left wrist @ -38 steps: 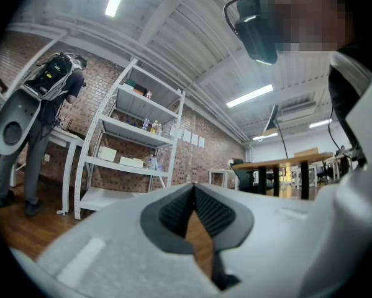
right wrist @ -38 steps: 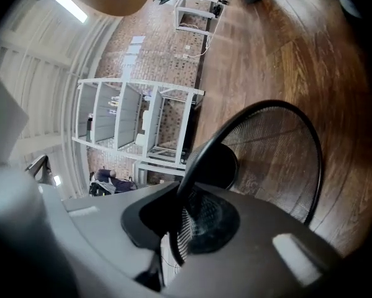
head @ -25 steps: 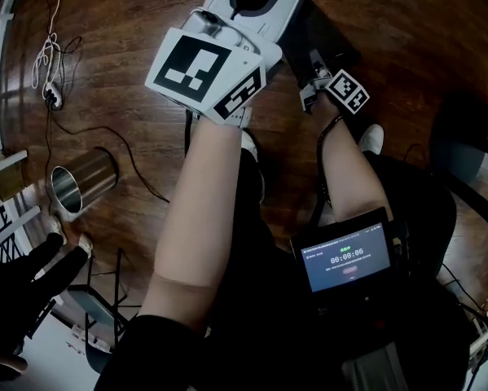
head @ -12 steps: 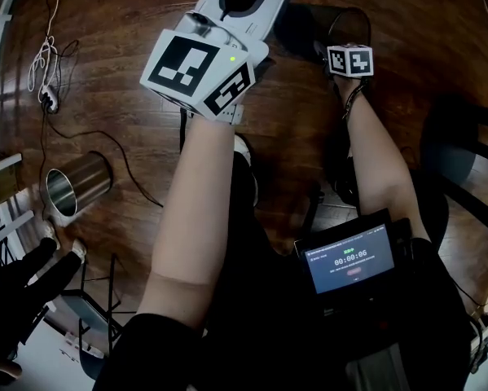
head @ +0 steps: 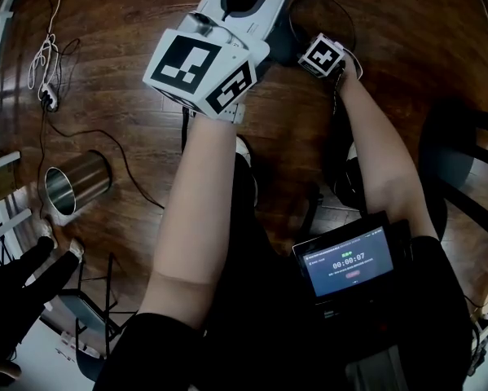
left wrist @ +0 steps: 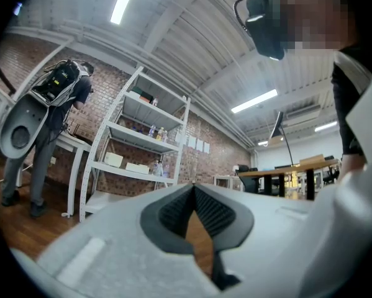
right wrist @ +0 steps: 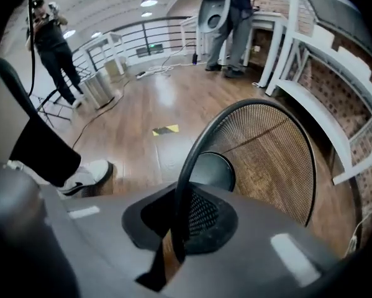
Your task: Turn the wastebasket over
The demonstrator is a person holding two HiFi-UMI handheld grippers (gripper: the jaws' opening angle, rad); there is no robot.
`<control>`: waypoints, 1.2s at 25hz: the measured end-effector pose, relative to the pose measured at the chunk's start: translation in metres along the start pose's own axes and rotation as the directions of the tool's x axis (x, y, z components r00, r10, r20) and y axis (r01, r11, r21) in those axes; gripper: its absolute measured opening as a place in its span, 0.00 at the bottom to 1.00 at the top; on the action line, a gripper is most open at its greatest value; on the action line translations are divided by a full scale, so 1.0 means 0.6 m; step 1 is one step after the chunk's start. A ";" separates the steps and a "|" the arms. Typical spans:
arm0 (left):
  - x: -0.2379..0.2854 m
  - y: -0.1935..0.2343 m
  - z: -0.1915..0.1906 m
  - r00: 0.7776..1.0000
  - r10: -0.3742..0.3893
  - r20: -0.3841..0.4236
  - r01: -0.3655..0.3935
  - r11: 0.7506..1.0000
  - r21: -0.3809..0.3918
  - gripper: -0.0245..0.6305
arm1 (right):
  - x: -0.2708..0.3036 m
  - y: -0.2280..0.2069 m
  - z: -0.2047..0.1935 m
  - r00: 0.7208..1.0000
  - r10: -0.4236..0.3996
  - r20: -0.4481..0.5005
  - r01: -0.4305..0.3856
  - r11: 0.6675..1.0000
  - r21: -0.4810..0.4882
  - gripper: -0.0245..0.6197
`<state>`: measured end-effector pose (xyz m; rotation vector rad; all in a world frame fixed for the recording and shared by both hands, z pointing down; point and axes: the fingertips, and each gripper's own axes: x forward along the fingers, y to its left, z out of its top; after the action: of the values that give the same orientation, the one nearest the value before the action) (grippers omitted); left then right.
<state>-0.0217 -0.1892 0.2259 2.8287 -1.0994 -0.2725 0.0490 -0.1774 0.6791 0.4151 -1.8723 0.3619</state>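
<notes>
Black rubber pads of my right tongs (right wrist: 179,223) are pinched tight on the thin rim of the wastebasket (right wrist: 269,160), pointing steeply down at the near side of the rim. My left tongs (left wrist: 192,188) are pressed together on nothing and held level, higher up. In the head view they sit just beside the right pair, so the right hand is the working one.

The wastebasket rests on the wooden floor (head: 406,31) ahead of my feet. Its mouth faces up at me and its solid base shows through the mesh. Its long axis runs down and away from the held rim.

I judge the flip must swing the mouth over that rim. A white rack (right wrist: 310,98) stands close on one side, so that side looks cramped. Bare floor lies on the other side towards the yellow tape mark (right wrist: 166,130), and my shoe (right wrist: 86,172) is near. A steel bin (head: 74,182) lies well apart.
</notes>
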 end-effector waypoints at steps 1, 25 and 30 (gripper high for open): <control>0.000 0.000 0.000 1.000 0.002 0.001 -0.002 1.000 -0.002 0.04 | -0.001 0.012 0.004 1.000 0.003 -0.023 -0.004 0.999 -0.045 0.05; -0.013 0.011 0.020 0.999 0.008 0.047 -0.008 1.000 0.005 0.04 | 0.004 0.104 0.012 0.973 -0.022 -0.232 -0.089 0.886 -0.455 0.16; -0.001 0.007 0.002 1.000 0.015 -0.009 -0.015 0.999 0.045 0.04 | -0.056 0.096 0.026 0.990 0.004 -0.144 -0.064 0.907 -0.416 0.23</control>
<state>-0.0255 -0.1918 0.2255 2.8563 -1.1385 -0.2354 0.0201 -0.1291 0.6398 0.0606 -1.7602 0.0019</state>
